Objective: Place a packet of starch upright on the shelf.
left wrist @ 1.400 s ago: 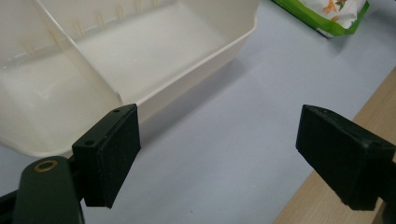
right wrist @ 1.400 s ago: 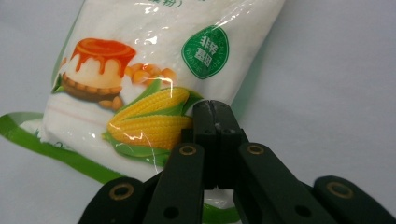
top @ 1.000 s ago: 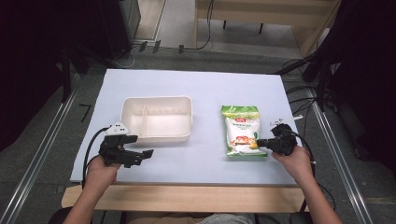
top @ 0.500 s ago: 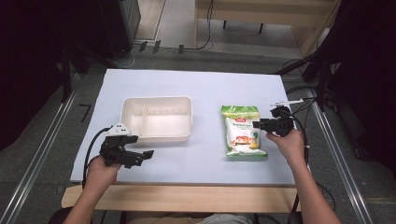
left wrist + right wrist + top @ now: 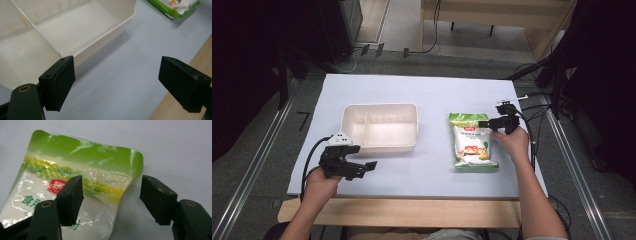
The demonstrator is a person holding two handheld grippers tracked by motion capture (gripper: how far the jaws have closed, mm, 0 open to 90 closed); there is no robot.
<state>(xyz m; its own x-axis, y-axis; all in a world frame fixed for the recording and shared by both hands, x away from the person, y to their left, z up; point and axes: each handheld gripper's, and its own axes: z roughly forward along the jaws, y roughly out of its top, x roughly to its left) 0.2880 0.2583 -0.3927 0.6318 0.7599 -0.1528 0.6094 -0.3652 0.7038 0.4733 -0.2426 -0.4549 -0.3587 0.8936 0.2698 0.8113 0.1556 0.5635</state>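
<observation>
Right gripper at the far right corner of the snack bag, jaws spread, nothing grasped.

The bag lies flat on the table, right of the white tray and well apart from it; one jaw hangs over the bag, the other over bare table beside it. Left gripper sits near the tray's near left corner, jaws released, holding nothing.

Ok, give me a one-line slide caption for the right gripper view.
Open right gripper poised over the top corner of a green-and-white snack bag lying on the pale table.
</observation>
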